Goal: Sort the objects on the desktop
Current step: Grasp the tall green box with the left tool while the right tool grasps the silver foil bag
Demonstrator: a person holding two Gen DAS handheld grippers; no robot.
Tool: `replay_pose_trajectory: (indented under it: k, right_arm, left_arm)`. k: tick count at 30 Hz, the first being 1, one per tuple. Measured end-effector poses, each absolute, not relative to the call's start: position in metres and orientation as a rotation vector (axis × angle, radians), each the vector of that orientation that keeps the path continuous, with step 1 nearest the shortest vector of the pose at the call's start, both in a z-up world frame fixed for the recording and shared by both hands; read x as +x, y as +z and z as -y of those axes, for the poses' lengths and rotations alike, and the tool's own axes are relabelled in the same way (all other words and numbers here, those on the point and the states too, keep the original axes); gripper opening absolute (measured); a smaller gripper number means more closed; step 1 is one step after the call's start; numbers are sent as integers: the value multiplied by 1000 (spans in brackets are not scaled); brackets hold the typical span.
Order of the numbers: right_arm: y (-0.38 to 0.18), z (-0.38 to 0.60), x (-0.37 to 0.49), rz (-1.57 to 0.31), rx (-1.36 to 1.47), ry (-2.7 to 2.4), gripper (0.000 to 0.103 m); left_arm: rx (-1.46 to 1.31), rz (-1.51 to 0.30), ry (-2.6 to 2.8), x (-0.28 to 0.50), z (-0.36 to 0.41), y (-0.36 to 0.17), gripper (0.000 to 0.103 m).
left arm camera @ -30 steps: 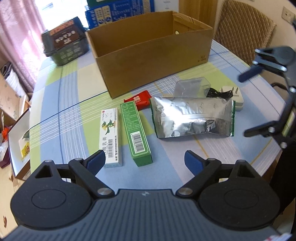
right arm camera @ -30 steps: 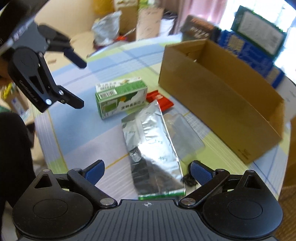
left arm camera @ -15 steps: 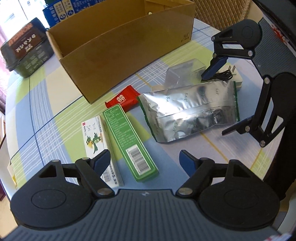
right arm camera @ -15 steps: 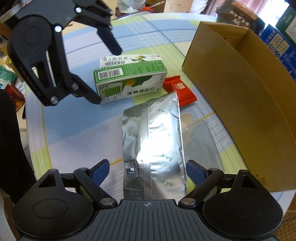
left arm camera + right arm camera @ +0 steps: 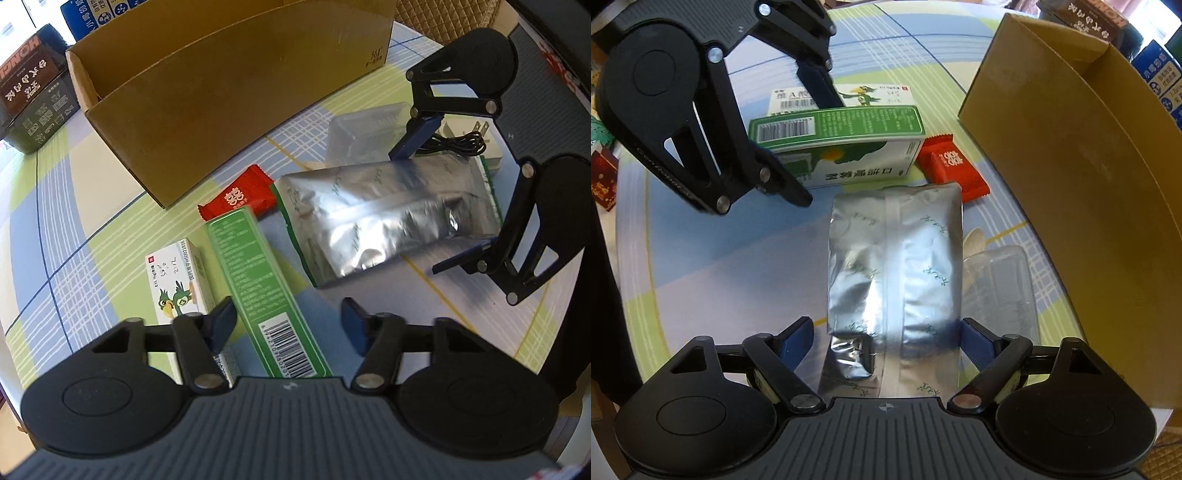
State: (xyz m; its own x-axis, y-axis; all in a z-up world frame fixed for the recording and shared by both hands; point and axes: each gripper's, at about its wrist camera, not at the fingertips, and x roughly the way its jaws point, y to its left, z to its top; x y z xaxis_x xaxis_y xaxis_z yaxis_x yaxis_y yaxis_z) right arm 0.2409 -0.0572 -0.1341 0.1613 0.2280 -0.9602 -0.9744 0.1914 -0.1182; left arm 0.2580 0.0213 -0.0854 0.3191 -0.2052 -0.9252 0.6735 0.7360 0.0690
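Left wrist view looks steeply down on a checked worktop (image 5: 74, 236) where the left gripper (image 5: 288, 325) hangs over a long green box (image 5: 258, 288); its jaws are closing, one blue pad on each side of the box's barcode end, and neither pad presses on it. Just beside the green box, on the side away from the other things, lies a white box with a bird picture (image 5: 177, 280), partly under one jaw. A red sachet (image 5: 240, 195) lies at the far end of the green box, close to the corner of an open cardboard box (image 5: 229, 92) that stands toward the far edge of the worktop. A silver foil bag (image 5: 391, 221) lies across the middle, with a clear plastic container (image 5: 362, 133) behind it and a white plug with a black cord (image 5: 461, 140) beside that. A dark printed carton (image 5: 33, 107) sits at the far corner beyond the cardboard box. Seen from the right wrist, the right gripper (image 5: 886, 339) straddles the near end of the foil bag (image 5: 894, 273); its jaws are closing, with one pad against the bag's edge and the other just off it, so they have no grip on the bag. Beyond the bag, the left gripper (image 5: 809, 140) stands over the green box (image 5: 842, 129).
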Motion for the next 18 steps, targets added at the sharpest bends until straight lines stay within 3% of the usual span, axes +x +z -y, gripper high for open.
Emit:
replay_pose_trajectory:
  k: [2,6,12,18]
  right_arm:
    - [-136,57,244,-1024,-957,1076,65]
    - [-135,61,244,-1059,-901,1071,52]
    - [-121,76,231,-1105,-840,1042,44]
    - [-112,90,209,-1152,-817,1053,43]
  left_arm:
    - [507,-1105,-613,258,-20,-86,36]
    - [526,-1104,-622,253,-20,-87,32]
    - [550,-1118,-644,234,-20,-85,30]
    - [564,-1138,-673,204,-22,-83,28]
